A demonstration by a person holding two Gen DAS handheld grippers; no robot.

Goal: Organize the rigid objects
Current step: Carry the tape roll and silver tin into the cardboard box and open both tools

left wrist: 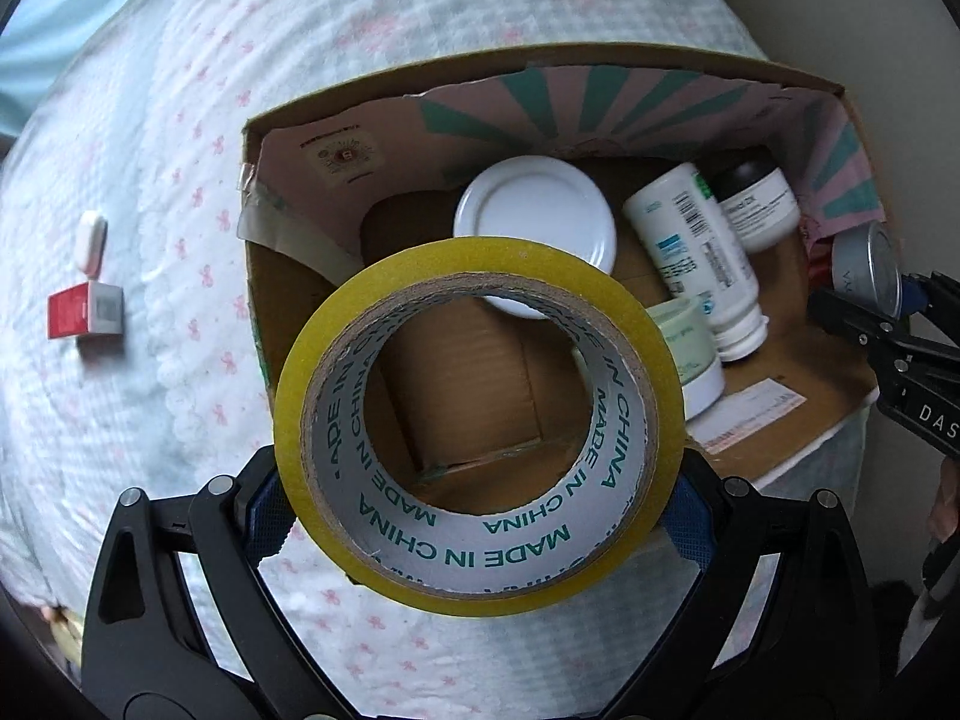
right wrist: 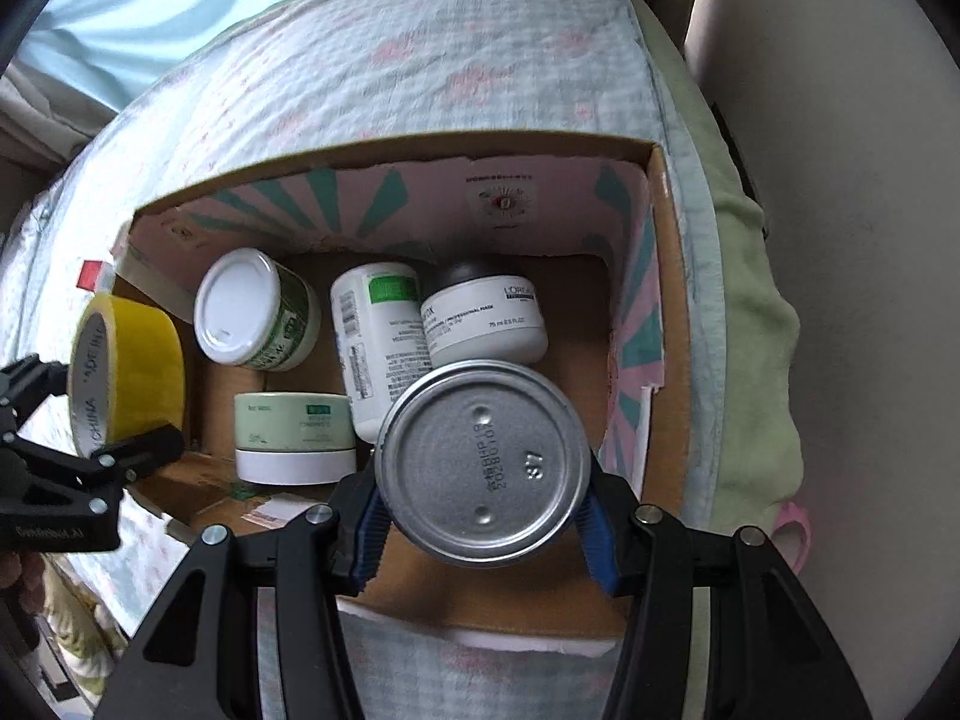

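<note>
My left gripper (left wrist: 480,516) is shut on a yellow tape roll (left wrist: 480,588), held over the near left edge of an open cardboard box (left wrist: 540,63). The roll also shows in the right wrist view (right wrist: 135,372). My right gripper (right wrist: 483,516) is shut on a silver metal can (right wrist: 483,462), bottom facing the camera, held above the box's (right wrist: 666,324) front right part. The can also shows at the right edge of the left wrist view (left wrist: 870,267). Inside the box lie a white-lidded jar (right wrist: 252,309), a white bottle (right wrist: 378,348), a dark-lidded jar (right wrist: 486,324) and a pale green jar (right wrist: 294,435).
The box sits on a bed with a white, pink-dotted cover (left wrist: 180,120). A small red and white box (left wrist: 87,315) and a small white object (left wrist: 92,240) lie on the cover to the box's left. A green cloth (right wrist: 756,360) lies right of the box.
</note>
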